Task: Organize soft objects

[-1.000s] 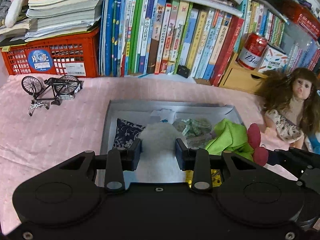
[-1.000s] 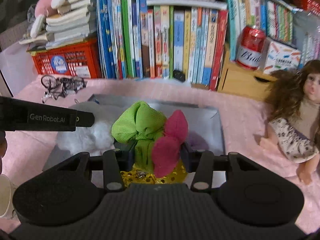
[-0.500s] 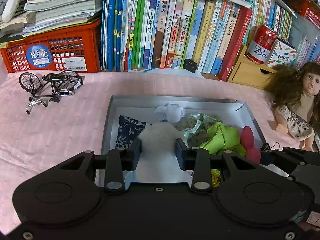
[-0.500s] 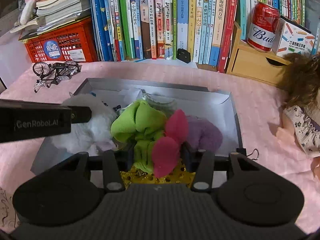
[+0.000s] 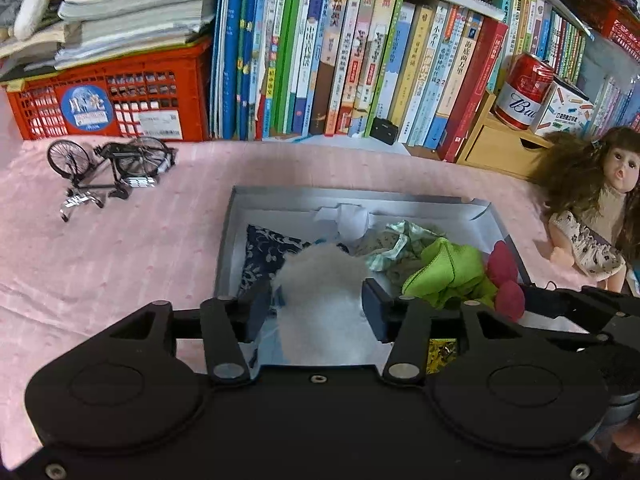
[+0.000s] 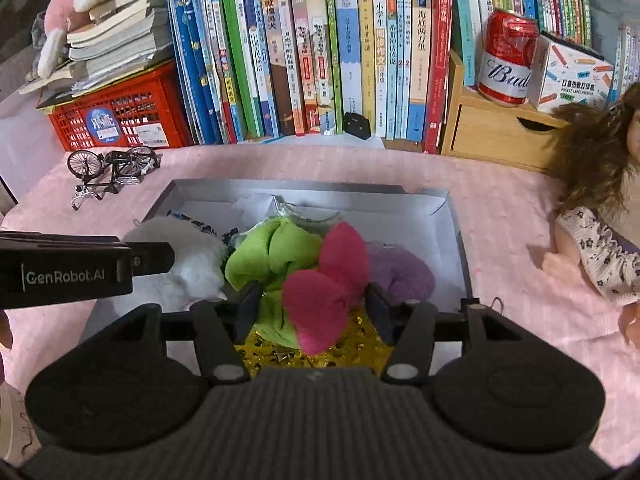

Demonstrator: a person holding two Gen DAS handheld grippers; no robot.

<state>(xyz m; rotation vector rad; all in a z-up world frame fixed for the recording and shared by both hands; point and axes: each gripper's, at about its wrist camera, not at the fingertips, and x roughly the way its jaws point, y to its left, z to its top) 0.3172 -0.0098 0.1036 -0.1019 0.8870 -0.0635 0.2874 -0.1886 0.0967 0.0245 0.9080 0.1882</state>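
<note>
Left gripper point(image 5: 316, 306): your jaws are opening around the white plush point(image 5: 320, 280); whether the pads touch it, you cannot tell.
Right gripper point(image 6: 310, 308): your jaws are opening; the green-and-pink plush point(image 6: 316, 280) sits between them.
Plush axis: pink lobes point toward you, green part away.
Place: both lie in the gray box point(image 6: 452, 224).

This looks like a home, likely a child's room or study corner: a long row of children's books point(image 5: 360, 60) lines the back, a doll point(image 5: 592, 208) lies on the pink cloth point(image 5: 120, 260), and a model bicycle point(image 5: 108, 168) stands near a red crate point(image 5: 112, 100) of stacked booklets.
</note>
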